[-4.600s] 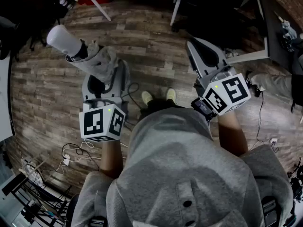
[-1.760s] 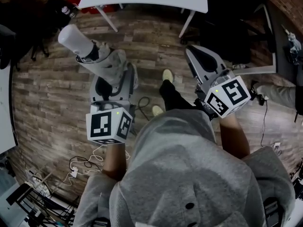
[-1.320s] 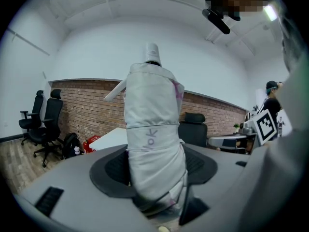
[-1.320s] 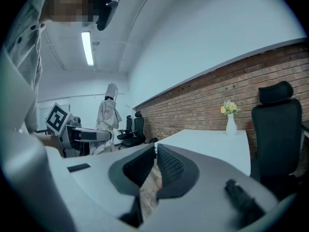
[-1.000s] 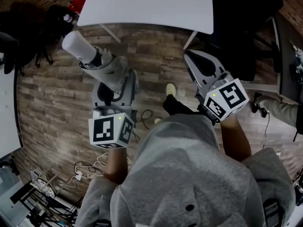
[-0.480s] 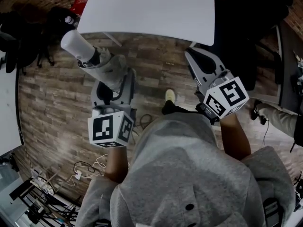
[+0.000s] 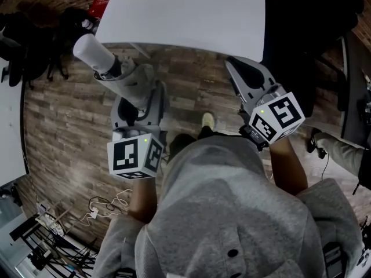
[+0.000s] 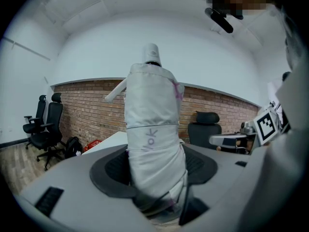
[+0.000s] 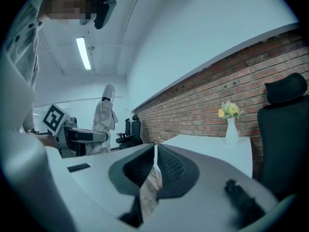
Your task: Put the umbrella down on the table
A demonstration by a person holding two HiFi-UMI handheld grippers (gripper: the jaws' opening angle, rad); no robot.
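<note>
A folded white umbrella point(image 7: 119, 74) in its sleeve stands upright in my left gripper point(image 7: 137, 106), which is shut on its lower part. Its capped end point(image 7: 91, 51) points up and to the left. In the left gripper view the umbrella point(image 8: 152, 124) fills the gap between the jaws of the left gripper point(image 8: 155, 178). My right gripper point(image 7: 243, 74) is shut and holds nothing; its jaws meet at a thin slit in the right gripper view point(image 9: 154, 153). The white table point(image 7: 179, 10) lies just ahead of both grippers. From the right gripper view the umbrella point(image 9: 104, 115) shows at the left.
A white vase of flowers point(image 9: 230, 125) stands on the table point(image 9: 203, 146) near the brick wall. Black office chairs point(image 8: 46, 124) and dark bags point(image 7: 40, 28) stand at the left, a black chair point(image 7: 301, 51) at the right. Cables point(image 7: 101, 204) lie on the wooden floor.
The table has come closer and now fills the top of the head view as the person walks towards it. Both grippers keep their pose, the left one still holding the umbrella.
</note>
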